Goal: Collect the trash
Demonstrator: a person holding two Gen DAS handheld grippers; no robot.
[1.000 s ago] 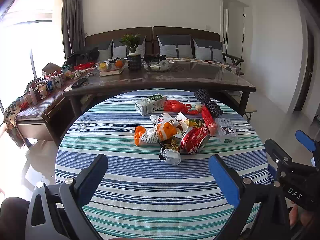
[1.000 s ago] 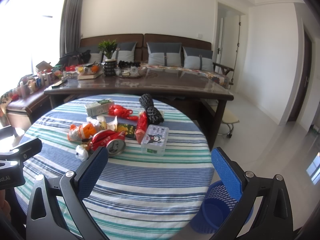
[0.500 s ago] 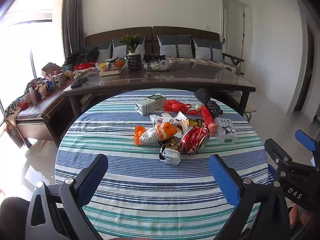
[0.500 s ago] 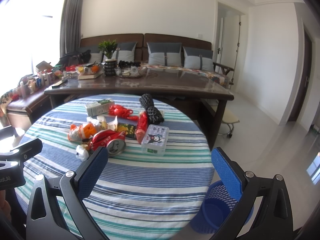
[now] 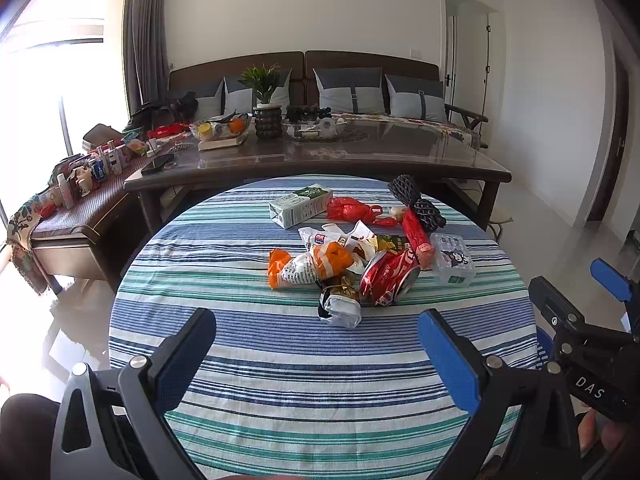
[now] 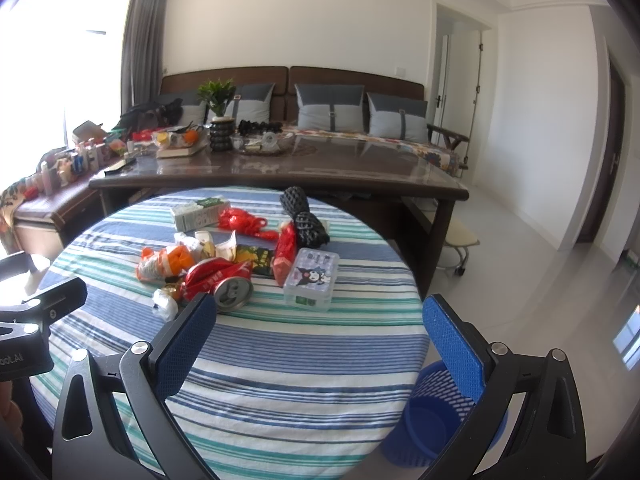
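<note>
While both grippers hang spread and empty, left gripper point(image 5: 316, 354) and right gripper point(image 6: 320, 344), no change from a second ago. Crumpled wrappers and crushed red can point(image 5: 386, 276) untouched mid-table; blue mesh plastic bin point(image 6: 442, 420) right, on floor. Collecting not begun.

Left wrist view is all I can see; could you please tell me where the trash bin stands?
Observer: The blue bin stands on the floor, beside the near right edge of the round table.
Operator: Thank you. Is anything in it?
Observer: The part of its inside that shows looks bare.
Operator: And is the right tool free?
Observer: Yes, the right tool is open, with nothing between its fingers.
</note>
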